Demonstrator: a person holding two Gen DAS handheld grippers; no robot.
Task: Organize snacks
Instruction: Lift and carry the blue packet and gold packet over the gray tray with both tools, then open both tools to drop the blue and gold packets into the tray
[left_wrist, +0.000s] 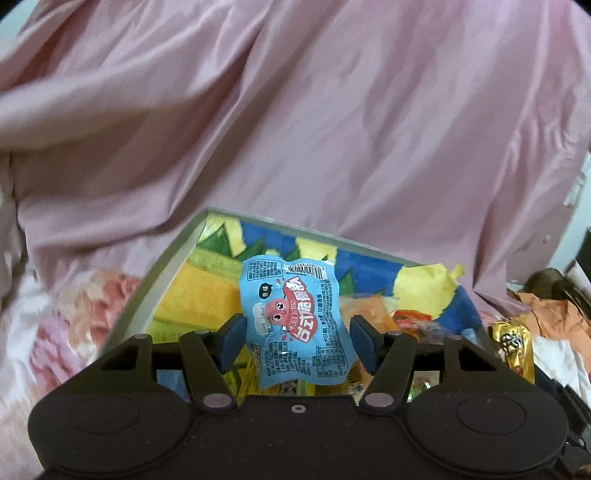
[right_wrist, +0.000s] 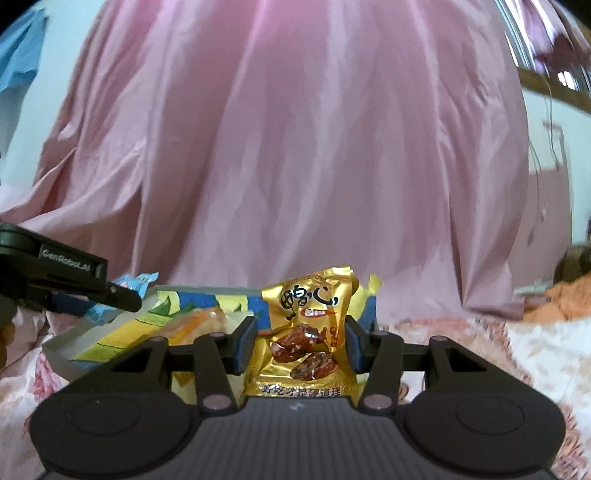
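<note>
left hand-held gripper (left_wrist: 295, 339): clamped on blue sausage packet (left_wrist: 295, 321), above colourful box (left_wrist: 177, 258)
right hand-held gripper (right_wrist: 300, 341): pinching gold snack packet (right_wrist: 308, 332), box ahead-left
progress: several snacks already boxed; both held packets not yet dropped in

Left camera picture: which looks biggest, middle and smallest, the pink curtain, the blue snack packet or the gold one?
1. pink curtain
2. blue snack packet
3. gold packet

The blue packet sits nearer the camera, so packet sizes are unsure.

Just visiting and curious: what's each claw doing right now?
Left claw shut on blue packet, over box. Right claw shut on gold packet. Nothing blocking.
</note>
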